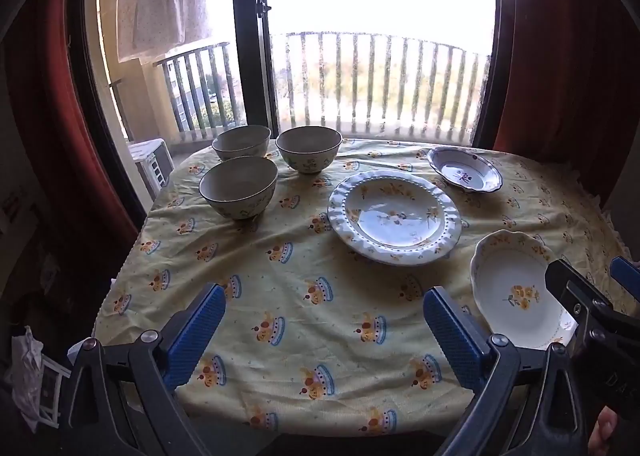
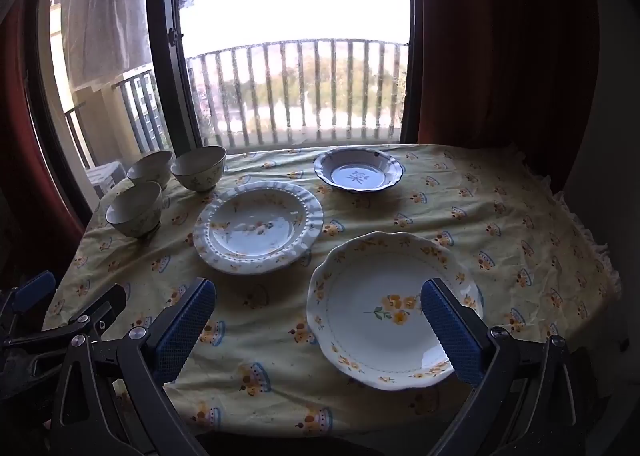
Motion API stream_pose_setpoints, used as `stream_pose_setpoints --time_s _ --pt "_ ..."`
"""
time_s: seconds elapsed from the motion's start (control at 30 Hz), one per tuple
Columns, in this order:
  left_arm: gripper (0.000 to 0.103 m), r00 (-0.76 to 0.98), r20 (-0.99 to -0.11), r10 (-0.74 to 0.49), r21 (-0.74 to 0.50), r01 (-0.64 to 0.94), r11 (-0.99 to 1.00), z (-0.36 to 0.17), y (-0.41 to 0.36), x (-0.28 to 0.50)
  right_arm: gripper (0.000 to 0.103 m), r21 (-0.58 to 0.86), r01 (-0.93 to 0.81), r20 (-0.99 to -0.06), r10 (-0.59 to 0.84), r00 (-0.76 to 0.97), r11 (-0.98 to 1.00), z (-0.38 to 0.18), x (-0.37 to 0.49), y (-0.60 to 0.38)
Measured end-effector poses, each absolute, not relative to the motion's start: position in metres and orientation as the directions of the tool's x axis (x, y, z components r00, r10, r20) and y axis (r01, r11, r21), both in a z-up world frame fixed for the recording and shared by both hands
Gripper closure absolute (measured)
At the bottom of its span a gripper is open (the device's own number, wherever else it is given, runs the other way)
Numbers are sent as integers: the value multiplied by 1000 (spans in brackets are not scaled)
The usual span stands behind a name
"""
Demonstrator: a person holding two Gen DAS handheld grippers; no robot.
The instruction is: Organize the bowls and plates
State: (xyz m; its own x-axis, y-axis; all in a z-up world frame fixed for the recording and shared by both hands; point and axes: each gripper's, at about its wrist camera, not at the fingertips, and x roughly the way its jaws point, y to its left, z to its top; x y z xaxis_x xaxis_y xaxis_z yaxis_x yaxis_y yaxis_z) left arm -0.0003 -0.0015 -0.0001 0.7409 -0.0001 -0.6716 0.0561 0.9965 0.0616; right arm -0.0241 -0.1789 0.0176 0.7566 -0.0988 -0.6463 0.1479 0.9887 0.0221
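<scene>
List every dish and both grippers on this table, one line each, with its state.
Left gripper: open, holding nothing.
Right gripper: open, holding nothing.
Three bowls: upright, empty, clustered, unstacked.
Ridged-rim plate: flat, empty, alone.
Blue-rimmed plate: flat, empty, far side.
Scalloped yellow-flower plate: flat, empty, nearest.
Tablecloth: spread, wrinkled.
</scene>
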Motion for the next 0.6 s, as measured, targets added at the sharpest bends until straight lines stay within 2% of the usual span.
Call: stream_pose_setpoints --time_s 0.13,0.2,0.6 --pt "4 721 -693 -24 28 60 998 3 -7 5 0 5 135 -630 -102 770 991 18 -30 -174" --pt "5 734 -677 -45 -15 47 999 1 8 0 0 -1 131 -663 -99 742 991 18 -24 -175" --pt "6 741 -671 -32 7 50 999 3 -1 1 0 12 134 -670 -92 737 991 18 -23 -181"
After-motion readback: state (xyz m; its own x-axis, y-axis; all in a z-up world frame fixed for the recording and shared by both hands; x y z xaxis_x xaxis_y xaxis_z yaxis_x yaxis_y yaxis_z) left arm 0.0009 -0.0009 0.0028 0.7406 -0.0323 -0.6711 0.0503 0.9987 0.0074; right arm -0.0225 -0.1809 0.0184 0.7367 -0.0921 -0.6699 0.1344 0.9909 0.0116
